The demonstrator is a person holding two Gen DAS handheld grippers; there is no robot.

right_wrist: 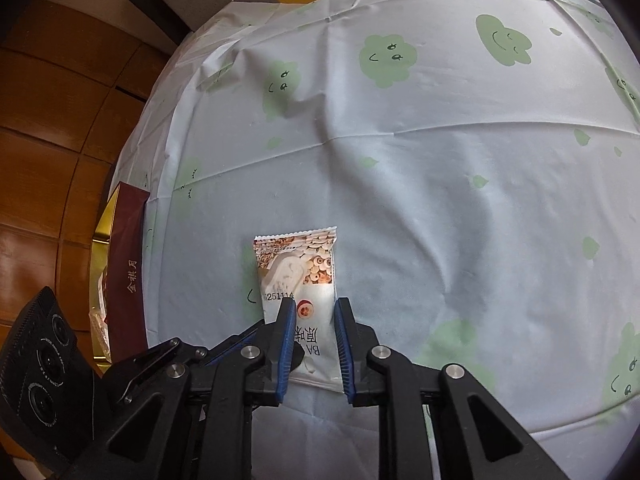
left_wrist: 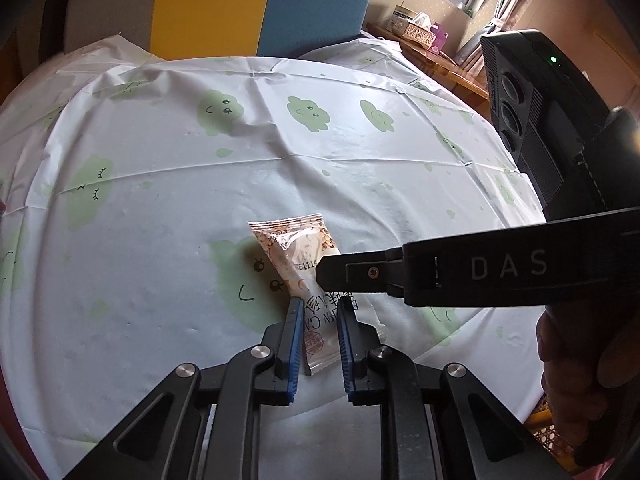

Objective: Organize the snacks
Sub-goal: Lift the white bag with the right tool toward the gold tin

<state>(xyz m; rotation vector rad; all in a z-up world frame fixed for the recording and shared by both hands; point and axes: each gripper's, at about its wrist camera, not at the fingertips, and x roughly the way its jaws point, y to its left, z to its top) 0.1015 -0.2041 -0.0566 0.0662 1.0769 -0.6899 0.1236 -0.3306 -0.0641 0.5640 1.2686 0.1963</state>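
At table left edge we note a dark red box [right_wrist: 128,264]. Centre: snack packet [right_wrist: 298,276] lies flat on the tablecloth [right_wrist: 440,160], long axis along our right gripper [right_wrist: 315,312], jaws parted astride its near half, not clamped. Left gripper [left_wrist: 319,312] likewise parted over the packet, crossing it.

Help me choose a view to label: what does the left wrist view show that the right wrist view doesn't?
Only the left wrist view: a tissue box on a wooden sideboard, a window, and the person's hand. Only the right wrist view: a maroon box at the table edge and wood panelling. Both: the snack packet on the cloud-print tablecloth, with the left gripper and right gripper open around it.
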